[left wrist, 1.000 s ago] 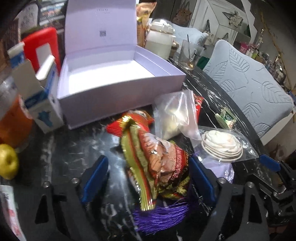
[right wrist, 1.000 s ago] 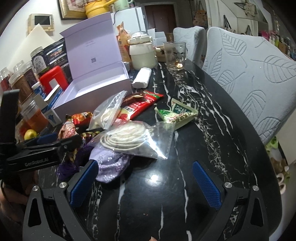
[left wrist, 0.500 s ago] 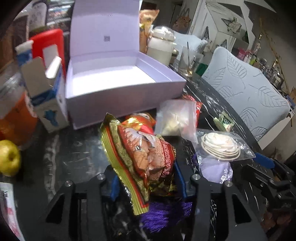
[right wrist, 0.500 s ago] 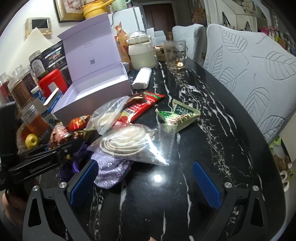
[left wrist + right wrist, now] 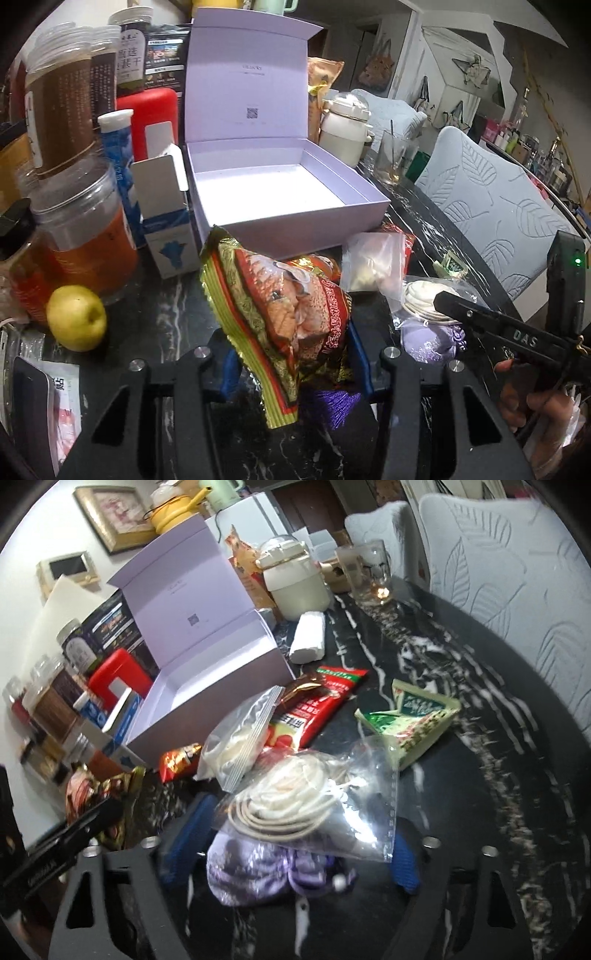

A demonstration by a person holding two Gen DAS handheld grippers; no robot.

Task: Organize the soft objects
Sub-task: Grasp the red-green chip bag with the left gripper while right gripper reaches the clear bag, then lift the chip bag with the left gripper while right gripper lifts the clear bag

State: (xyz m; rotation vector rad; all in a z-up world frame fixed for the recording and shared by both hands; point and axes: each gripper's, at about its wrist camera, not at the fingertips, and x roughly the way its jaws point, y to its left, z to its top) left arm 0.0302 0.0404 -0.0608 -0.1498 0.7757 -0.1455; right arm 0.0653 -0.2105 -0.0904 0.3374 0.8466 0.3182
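**Operator:** Two grippers busy. My left gripper (image 5: 291, 365) is clamped on the red-and-gold snack packet (image 5: 284, 317), which is lifted off the black marble table (image 5: 461, 782), just in front of the open lilac box (image 5: 280, 199).

**Partner:** How will it handle?

**Operator:** Light and crinkly, I'd judge; the foil looks slick and the contents probably crush. The blue pads grip its lower half, which seems a sound hold. Its long axis runs up and away from the camera, leaning left, with the gold crimped edge toward the box.

**Partner:** And your right?

**Operator:** My right gripper (image 5: 291, 853) has just been closing. Its jaws straddle the lavender pouch (image 5: 258, 871) and the clear bag of coiled white cord (image 5: 306, 805) lying across it, but I see no pads pressing yet. Both are limp. The slippery bag could slide, so I'd take the pouch's bunched middle.
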